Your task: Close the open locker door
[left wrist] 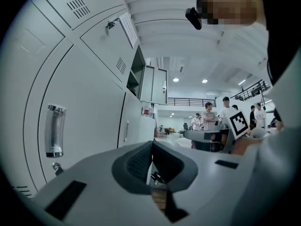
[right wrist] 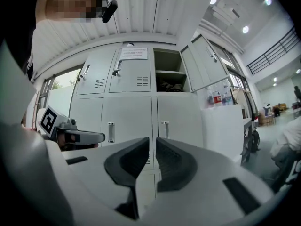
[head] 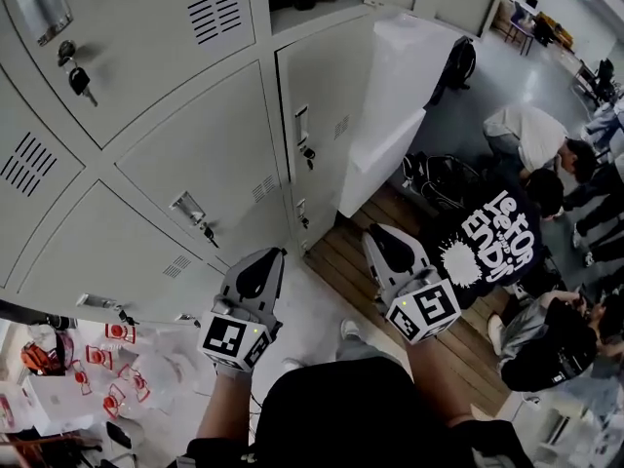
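Left claw point(left wrist: 151, 142) closed, empty. Right claw point(right wrist: 154, 139) nearly closed, empty. I'd raise right claw to open pale grey metal locker door point(right wrist: 207, 62), then push free edge left until flush.

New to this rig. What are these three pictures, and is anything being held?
There is no robot here: a person holds a two-jaw gripper in each hand. The head view looks down from the person's head at the left gripper and right gripper in front of metal lockers. The other two pictures come from a camera on each gripper, looking along its jaws. Both pairs of jaws are together and hold nothing. The right gripper view shows the one open locker, with its door swung out.
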The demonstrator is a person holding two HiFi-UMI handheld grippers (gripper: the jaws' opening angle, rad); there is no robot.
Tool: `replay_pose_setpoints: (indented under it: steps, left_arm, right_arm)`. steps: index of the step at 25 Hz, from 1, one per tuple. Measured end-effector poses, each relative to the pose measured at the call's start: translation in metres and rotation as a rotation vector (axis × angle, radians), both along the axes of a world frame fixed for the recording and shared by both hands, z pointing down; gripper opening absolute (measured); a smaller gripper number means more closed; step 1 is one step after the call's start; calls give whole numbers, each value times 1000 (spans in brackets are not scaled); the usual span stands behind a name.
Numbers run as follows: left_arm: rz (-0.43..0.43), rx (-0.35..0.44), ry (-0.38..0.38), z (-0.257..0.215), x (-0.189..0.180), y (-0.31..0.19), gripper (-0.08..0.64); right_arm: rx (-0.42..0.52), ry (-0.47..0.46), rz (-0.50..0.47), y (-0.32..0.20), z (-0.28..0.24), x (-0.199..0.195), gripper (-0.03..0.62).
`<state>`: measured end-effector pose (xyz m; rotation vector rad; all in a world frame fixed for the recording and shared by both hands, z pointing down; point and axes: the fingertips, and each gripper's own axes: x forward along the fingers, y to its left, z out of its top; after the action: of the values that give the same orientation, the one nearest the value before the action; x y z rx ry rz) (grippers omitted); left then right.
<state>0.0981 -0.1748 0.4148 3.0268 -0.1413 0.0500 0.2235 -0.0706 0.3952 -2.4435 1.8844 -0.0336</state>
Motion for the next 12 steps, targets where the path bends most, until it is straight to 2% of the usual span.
replay_pose_setpoints:
  steps: [12]
  left_arm:
    - [39,11,16,-8,15,11,23]
  right_arm:
    - [14,10,18,17,-7,7,60]
